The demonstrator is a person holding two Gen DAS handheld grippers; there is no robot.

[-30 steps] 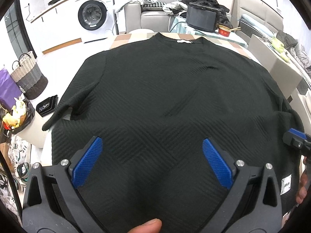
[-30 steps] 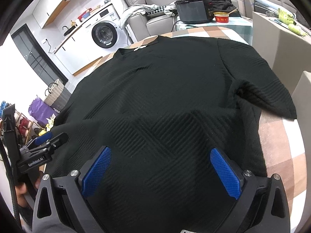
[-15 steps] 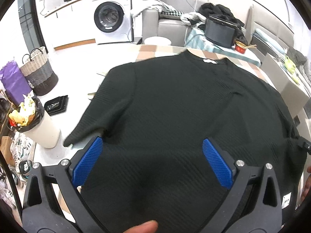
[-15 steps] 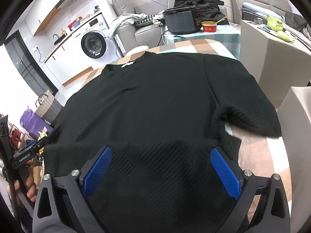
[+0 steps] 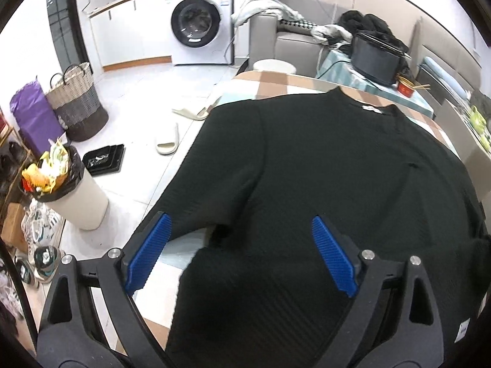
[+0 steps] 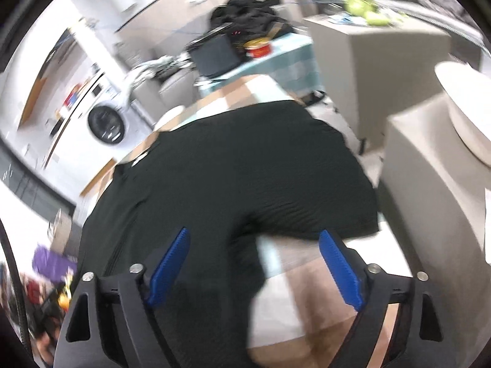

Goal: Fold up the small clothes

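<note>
A black textured short-sleeve top (image 5: 331, 178) lies flat on a checked table (image 5: 264, 82), collar at the far end. My left gripper (image 5: 242, 251) hovers over the top's left side, just below the left sleeve (image 5: 211, 196). Its jaws are closing and its blue pads (image 5: 333, 257) press on nothing. In the blurred right wrist view, my right gripper (image 6: 254, 263) hangs over the top's (image 6: 233, 168) right side edge under the right sleeve (image 6: 322, 205), partly above bare tablecloth (image 6: 294, 288). Its jaws are closing too, with no cloth pinched.
Left of the table are a full white bin (image 5: 64, 193), a wicker basket (image 5: 76, 104), a purple bag (image 5: 30, 116), a slipper (image 5: 167, 139) and a washing machine (image 5: 199, 27). Beyond the far end stands a dark cooker (image 5: 374, 61). A beige box (image 6: 435, 190) stands close on the right.
Both grippers have slid outward from the top's middle, the left to its left side, the right to its right side. Both jaw pairs have narrowed a little. The right view has rolled.
</note>
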